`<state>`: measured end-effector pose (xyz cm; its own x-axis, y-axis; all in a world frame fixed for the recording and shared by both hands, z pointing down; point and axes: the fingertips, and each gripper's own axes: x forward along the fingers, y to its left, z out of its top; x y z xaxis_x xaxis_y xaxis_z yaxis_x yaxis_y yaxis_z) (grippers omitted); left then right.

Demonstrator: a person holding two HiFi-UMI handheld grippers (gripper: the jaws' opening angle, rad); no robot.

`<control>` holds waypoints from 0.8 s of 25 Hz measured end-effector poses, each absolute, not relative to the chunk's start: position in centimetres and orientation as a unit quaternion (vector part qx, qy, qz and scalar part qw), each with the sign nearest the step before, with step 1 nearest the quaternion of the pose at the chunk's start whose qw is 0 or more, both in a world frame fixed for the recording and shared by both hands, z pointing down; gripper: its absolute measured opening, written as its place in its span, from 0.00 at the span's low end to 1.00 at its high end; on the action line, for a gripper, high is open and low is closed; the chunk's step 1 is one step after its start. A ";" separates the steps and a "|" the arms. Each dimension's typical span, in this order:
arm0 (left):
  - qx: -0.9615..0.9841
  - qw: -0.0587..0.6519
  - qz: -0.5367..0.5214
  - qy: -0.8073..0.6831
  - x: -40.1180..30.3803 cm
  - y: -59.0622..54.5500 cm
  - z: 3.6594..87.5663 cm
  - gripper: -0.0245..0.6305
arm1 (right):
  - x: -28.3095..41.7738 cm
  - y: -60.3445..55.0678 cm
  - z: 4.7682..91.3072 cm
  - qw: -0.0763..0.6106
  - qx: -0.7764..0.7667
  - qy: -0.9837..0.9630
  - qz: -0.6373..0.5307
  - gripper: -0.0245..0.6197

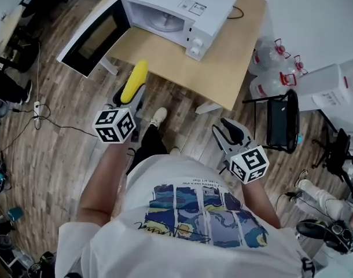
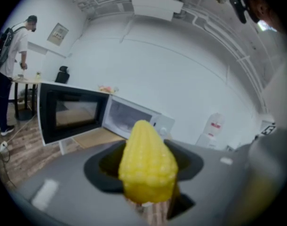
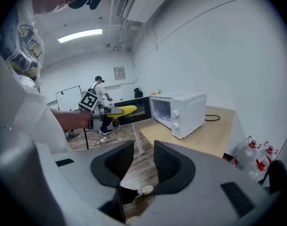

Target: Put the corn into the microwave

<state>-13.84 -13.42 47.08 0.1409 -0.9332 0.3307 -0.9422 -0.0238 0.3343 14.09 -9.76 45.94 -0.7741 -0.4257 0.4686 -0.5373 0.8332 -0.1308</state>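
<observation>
My left gripper point(image 1: 132, 90) is shut on a yellow corn cob point(image 1: 134, 81), held just short of the table's front edge and pointing toward the microwave. In the left gripper view the corn point(image 2: 147, 163) fills the space between the jaws, with the microwave point(image 2: 134, 119) ahead. The white microwave point(image 1: 175, 17) sits on the wooden table point(image 1: 234, 68) with its door point(image 1: 92, 37) swung wide open to the left. My right gripper point(image 1: 230, 133) hangs lower right, off the table, open and empty; its own view shows the gap between the pads point(image 3: 142, 161) and the corn point(image 3: 122, 110) in the distance.
A black chair point(image 1: 283, 120) and several water jugs point(image 1: 269, 68) stand right of the table. Cables and a power strip point(image 1: 36, 113) lie on the wooden floor at left. Another person point(image 2: 9, 69) stands at a far table.
</observation>
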 end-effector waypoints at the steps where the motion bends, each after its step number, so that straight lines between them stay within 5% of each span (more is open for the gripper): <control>1: 0.718 0.241 0.012 -0.652 -14.2 -15.0 47.4 0.43 | 14.4 -10.6 46.1 0.217 0.272 -0.928 0.134 0.23; 20: 0.761 0.198 0.123 -0.605 -23.5 -41.4 54.6 0.43 | 9.4 -22.7 44.3 0.203 0.440 -0.855 0.186 0.22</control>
